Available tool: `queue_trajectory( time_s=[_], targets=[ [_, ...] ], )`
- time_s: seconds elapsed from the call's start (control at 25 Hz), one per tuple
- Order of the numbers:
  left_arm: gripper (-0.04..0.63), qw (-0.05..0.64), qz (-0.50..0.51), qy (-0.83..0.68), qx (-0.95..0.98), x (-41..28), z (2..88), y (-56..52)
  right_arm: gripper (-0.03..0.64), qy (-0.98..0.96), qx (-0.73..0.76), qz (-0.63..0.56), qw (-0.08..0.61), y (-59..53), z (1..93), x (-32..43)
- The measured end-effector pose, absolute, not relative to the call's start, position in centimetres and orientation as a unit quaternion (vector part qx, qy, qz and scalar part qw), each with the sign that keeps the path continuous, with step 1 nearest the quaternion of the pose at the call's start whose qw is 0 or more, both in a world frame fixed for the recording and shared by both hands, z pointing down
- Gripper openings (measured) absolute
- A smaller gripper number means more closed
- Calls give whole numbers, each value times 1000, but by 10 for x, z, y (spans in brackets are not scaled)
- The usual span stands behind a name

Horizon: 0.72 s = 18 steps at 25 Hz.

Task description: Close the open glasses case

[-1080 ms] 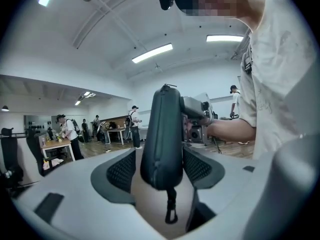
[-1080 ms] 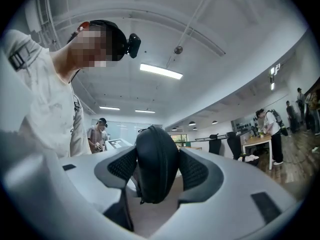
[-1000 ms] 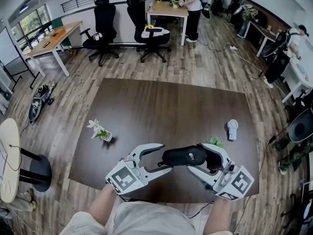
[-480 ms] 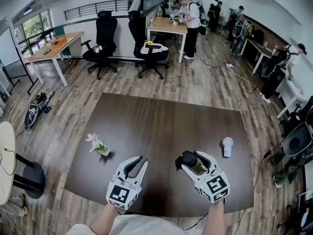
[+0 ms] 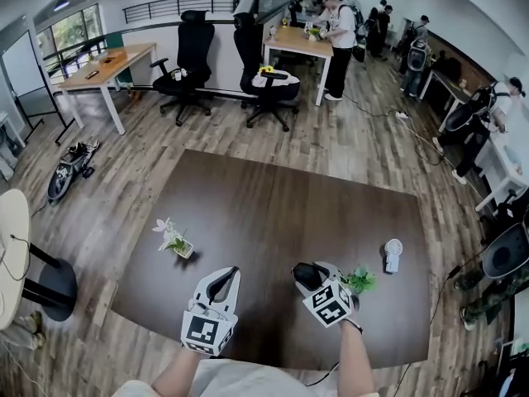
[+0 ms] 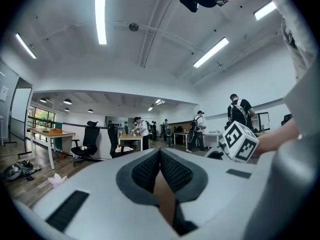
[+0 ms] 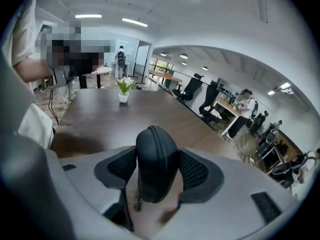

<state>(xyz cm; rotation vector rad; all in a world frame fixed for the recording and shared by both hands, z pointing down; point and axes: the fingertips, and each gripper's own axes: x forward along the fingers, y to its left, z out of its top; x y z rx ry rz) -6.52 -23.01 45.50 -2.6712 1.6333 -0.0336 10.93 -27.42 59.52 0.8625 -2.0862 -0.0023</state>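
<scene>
The black zip-up glasses case (image 5: 302, 275) sits between the pads of my right gripper (image 5: 316, 283), low over the near part of the brown table (image 5: 273, 205). In the right gripper view the case (image 7: 156, 159) stands on end with its zip seam together, gripped on both sides, and the zip pull (image 7: 136, 204) hangs below. My left gripper (image 5: 229, 273) is to the left of the case and apart from it. Its jaws have just been closing and now meet with nothing between them (image 6: 159, 156).
A small pot with a white flower (image 5: 174, 240) stands on the table at the left. A green plant (image 5: 361, 279) and a white hand fan (image 5: 393, 255) stand right of the case. Office chairs, desks and people are far beyond the table.
My left gripper came off the case's left end, drew away to the left and closed. My right gripper sank toward the table with the case and turned downward.
</scene>
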Motion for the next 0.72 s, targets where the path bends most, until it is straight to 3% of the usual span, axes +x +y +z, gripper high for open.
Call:
queue_trajectory(
  time_s=[0.72],
  targets=[
    [2,-7,-9,566,-824,-96,460,-237,250,-800,240,-20,549,-278,689,59]
  ],
)
